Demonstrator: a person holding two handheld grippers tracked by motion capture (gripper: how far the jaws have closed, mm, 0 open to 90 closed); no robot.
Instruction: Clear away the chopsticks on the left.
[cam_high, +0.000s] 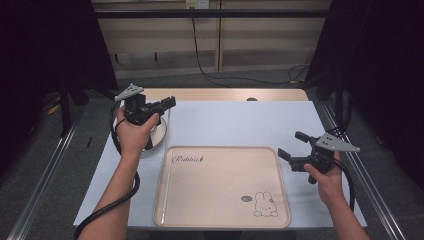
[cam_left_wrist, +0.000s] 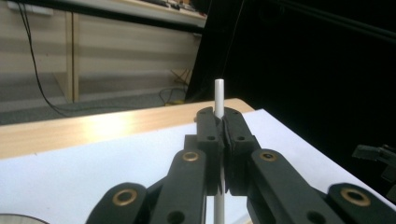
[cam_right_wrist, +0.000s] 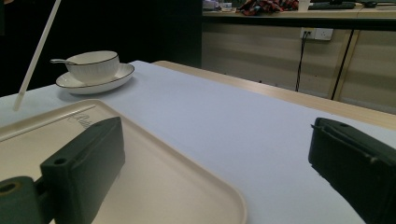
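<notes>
My left gripper (cam_left_wrist: 223, 122) pinches a thin, smooth white straw (cam_left_wrist: 219, 95), upright, at ten o'clock above the worktop (cam_high: 240, 122). Beside it, a ribbed bowl (cam_right_wrist: 92, 64) on a saucer (cam_right_wrist: 95, 83). My right gripper (cam_right_wrist: 212, 154), at four o'clock, gapes empty over the matte, rounded tray (cam_high: 220, 187).

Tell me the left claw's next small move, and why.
Probably carry the straw across and lower it toward the tray. The left claw is shut on the straw, held up off the table, its lower end near the tray's edge; the tray's surface is bare.
</notes>
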